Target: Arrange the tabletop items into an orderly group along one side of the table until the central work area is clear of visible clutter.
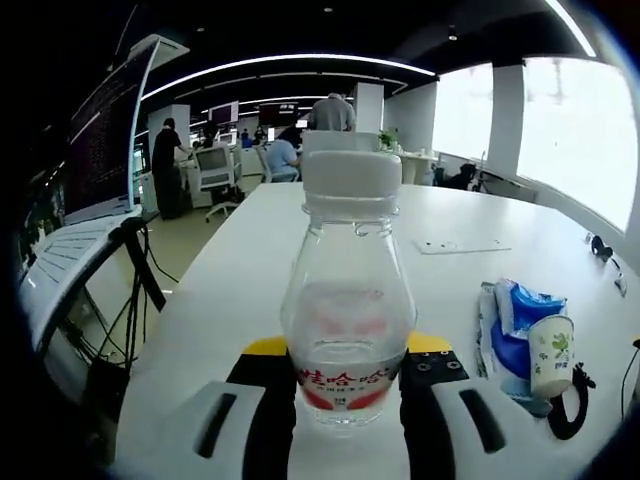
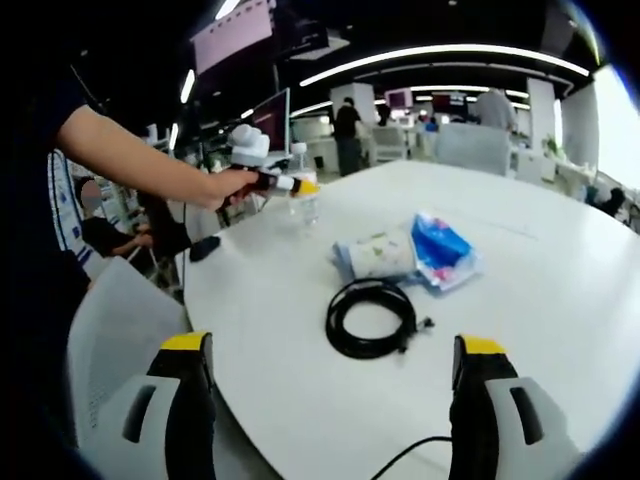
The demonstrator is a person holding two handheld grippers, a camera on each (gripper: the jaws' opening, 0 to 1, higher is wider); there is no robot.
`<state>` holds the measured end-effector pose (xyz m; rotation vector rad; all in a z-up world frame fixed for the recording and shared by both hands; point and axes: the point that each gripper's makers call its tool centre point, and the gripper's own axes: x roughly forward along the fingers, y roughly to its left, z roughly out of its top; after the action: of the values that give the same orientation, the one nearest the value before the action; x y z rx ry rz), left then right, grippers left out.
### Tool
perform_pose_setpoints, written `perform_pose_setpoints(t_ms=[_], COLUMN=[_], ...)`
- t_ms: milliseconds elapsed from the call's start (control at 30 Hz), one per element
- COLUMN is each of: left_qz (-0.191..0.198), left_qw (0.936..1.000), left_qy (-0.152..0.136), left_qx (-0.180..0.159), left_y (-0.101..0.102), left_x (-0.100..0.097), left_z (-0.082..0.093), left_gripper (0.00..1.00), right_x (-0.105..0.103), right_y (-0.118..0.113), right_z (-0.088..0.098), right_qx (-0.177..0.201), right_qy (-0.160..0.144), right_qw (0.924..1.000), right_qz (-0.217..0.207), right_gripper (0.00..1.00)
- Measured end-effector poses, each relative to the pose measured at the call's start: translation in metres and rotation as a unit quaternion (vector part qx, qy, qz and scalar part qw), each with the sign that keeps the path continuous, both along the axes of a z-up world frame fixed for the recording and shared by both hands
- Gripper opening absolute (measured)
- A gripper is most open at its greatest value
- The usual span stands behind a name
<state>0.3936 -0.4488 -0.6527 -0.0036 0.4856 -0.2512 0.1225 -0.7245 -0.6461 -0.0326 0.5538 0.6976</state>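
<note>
The left gripper has its jaws closed on a clear water bottle, upright, white-capped, apparently empty, near the white worktop's edge. The right gripper hangs with jaws wide and empty. Beyond it lie a coiled black cable, then a paper cup on its side against a blue packet.

Your right gripper hangs over the near edge of the white table, jaws wide apart. Just ahead lies a coiled black cable; beyond it, a paper cup on its side touches a blue packet. At the far-left edge, your left gripper meets a clear bottle.
</note>
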Motion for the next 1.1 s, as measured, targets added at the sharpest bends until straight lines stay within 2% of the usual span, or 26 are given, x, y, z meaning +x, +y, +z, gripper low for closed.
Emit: perform_pose_setpoints(t_ms=[533,667,900,1100], left_qz=[0.015,0.023,0.007,0.005], left_qw=[0.9999,0.9997,0.9998,0.9998], left_qy=[0.0,-0.001,-0.012,-0.016], left_qx=[0.003,-0.006,0.011,0.013], left_y=[0.015,0.02,0.018,0.021], left_x=[0.02,0.027,0.031,0.038], left_z=[-0.012,-0.016,-0.011,-0.01], left_gripper=[0.39,0.39,0.39,0.39], right_x=[-0.005,-0.004,-0.004,-0.003], right_y=[-0.003,-0.004,-0.004,-0.005], right_z=[-0.011,-0.012,-0.016,-0.016], right_qx=[-0.014,-0.024,-0.028,-0.03], right_qy=[0.017,0.015,0.02,0.022], right_qw=[0.9998,0.9996,0.9994,0.9993], right_qz=[-0.001,0.003,0.002,0.0], right_gripper=[0.96,0.96,0.96,0.96])
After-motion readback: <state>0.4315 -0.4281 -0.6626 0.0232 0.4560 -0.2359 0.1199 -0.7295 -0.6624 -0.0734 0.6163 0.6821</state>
